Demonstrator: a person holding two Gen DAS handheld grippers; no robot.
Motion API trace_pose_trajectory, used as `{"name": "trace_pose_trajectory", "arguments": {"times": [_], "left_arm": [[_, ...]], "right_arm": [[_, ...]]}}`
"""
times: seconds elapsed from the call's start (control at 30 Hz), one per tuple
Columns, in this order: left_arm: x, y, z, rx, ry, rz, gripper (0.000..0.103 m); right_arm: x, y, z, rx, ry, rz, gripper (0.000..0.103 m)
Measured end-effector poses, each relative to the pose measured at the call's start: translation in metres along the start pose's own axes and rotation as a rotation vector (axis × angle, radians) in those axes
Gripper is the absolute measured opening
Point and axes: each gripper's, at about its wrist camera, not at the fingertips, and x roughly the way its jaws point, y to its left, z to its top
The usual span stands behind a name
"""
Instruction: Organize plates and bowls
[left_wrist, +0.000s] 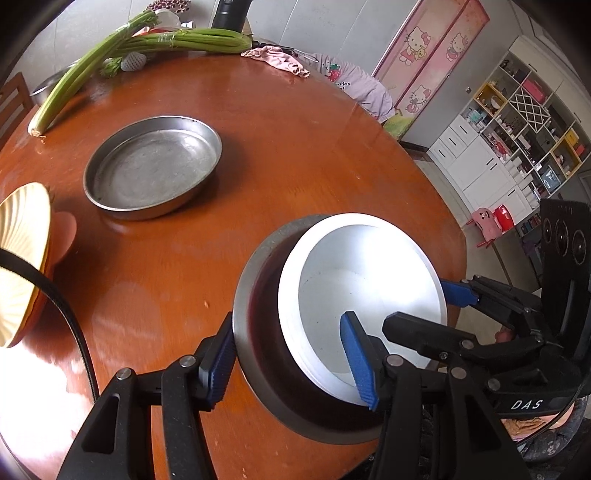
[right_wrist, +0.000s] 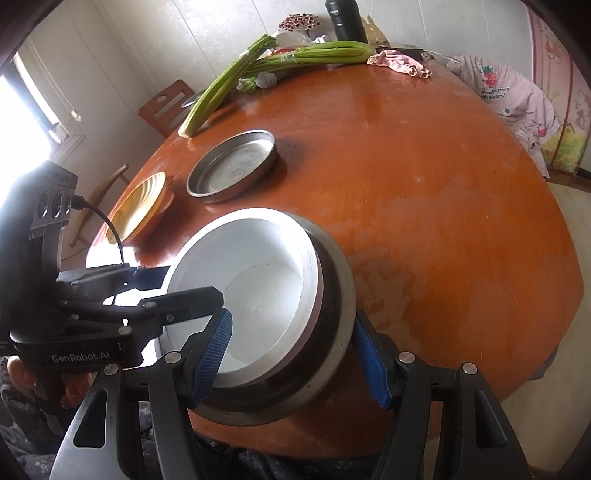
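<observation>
A white bowl (left_wrist: 365, 280) sits nested inside a steel bowl (left_wrist: 255, 295) near the table's front edge; both also show in the right wrist view, the white bowl (right_wrist: 258, 280) in the steel bowl (right_wrist: 332, 325). My left gripper (left_wrist: 295, 360) straddles the bowls' left wall, one finger outside, one inside the white bowl. My right gripper (right_wrist: 295, 360) straddles their right wall the same way. A flat steel pan (left_wrist: 151, 170) lies further back. A yellow ribbed plate (left_wrist: 20, 258) is at the left.
Celery stalks (left_wrist: 129, 48), a pink cloth (left_wrist: 277, 61) and a dark bottle (left_wrist: 229, 13) lie at the round wooden table's (left_wrist: 295, 147) far edge. A chair with clothes (left_wrist: 354, 85) stands behind it. Shelves (left_wrist: 517, 122) line the right wall.
</observation>
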Motion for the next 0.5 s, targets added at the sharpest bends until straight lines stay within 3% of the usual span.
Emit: {"name": "trace_pose_trajectory", "arguments": {"times": [0.27,0.5], "left_arm": [[0.002,0.006,0.018,0.017,-0.006,-0.009,0.055],[-0.034,0.033,0.046,0.008,-0.085,0.038,0.055]], "right_arm": [[0.014,-0.008,0.024,0.015,0.039,0.010,0.068],[-0.010,-0.005,0.056,0.022,-0.039,-0.025,0.068]]}}
